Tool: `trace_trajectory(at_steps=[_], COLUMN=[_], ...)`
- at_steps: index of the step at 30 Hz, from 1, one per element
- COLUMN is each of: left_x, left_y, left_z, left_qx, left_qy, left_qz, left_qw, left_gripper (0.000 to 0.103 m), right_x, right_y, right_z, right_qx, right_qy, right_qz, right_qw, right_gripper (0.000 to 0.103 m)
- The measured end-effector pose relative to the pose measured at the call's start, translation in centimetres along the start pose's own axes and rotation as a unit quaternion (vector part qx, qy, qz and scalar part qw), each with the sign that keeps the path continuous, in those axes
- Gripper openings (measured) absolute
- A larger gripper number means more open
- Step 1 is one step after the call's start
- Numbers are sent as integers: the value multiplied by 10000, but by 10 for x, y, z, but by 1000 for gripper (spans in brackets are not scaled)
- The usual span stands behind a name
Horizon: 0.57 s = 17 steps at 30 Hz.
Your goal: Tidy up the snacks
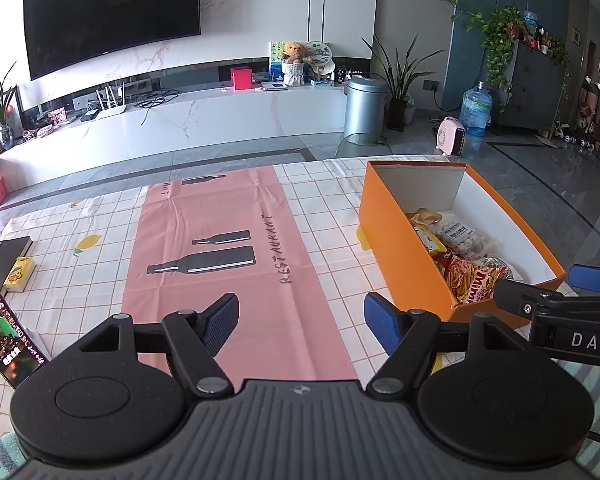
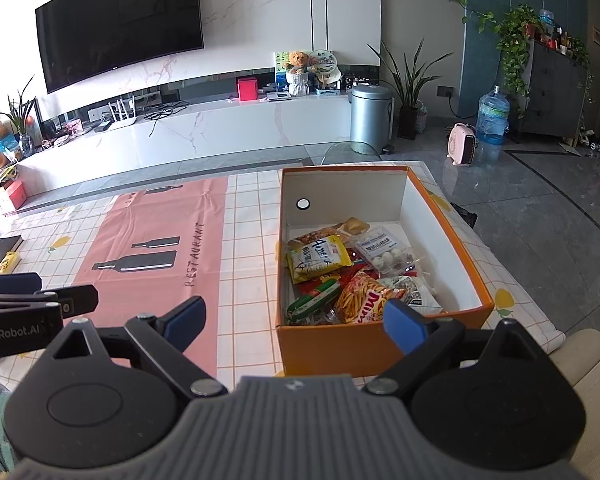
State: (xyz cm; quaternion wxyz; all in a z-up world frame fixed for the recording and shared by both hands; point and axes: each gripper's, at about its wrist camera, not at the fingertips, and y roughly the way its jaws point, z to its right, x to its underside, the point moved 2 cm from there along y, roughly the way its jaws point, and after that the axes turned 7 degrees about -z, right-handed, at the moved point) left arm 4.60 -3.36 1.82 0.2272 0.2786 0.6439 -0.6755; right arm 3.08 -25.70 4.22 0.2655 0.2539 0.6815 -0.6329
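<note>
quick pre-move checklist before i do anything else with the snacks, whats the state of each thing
1. Left gripper empty, fingers apart: ok.
2. Right gripper empty, fingers apart: ok.
3. Orange box open on top, upright on the table: ok.
4. Snack packets lying inside the box: ok.
5. No snacks left on the pink mat: ok.
6. Yellow packet by the black book at the table's left edge, whether it is a snack to sort: cannot tell.

My left claw [image 1: 300, 322] hangs wide open and empty over the pink mat [image 1: 236, 264] on the worktop [image 1: 100, 216]; the orange box [image 1: 404, 252] of snacks [image 1: 472, 276] sits to its right.
</note>
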Motion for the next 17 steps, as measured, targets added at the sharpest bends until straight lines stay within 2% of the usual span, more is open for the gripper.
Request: trace_trajectory(at_steps=[17], left_x=[-2], left_y=[-5], left_z=[-1], left_qx=[-7], left_qy=[27], left_qz=[54], left_qw=[10000], left_gripper=[84], right_x=[-1], right_y=[-1], right_z=[0], right_qx=[9], right_qy=[-60], right_qz=[0], right_qw=[10000], right_gripper=[93])
